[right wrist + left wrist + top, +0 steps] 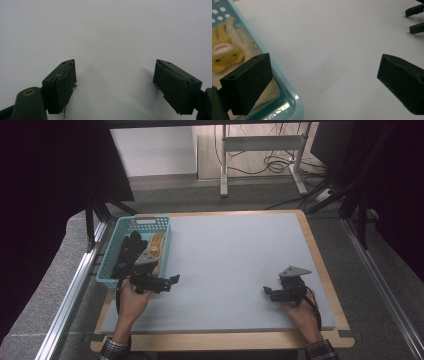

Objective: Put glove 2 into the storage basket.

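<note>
Nearest, lower left of the high view, the left claw point(170, 281), jaws wide, sits beside the turquoise perforated plastic basket point(111, 279); reaching for the yellow plush toy point(157, 244) could snag its rim. Right claw point(268, 292) wide, empty.

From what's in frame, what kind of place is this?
Probably a lab data-collection station: a padded grey table flanked by aluminium rails, dark curtains at the sides, and cables on the floor under a desk frame behind.
</note>
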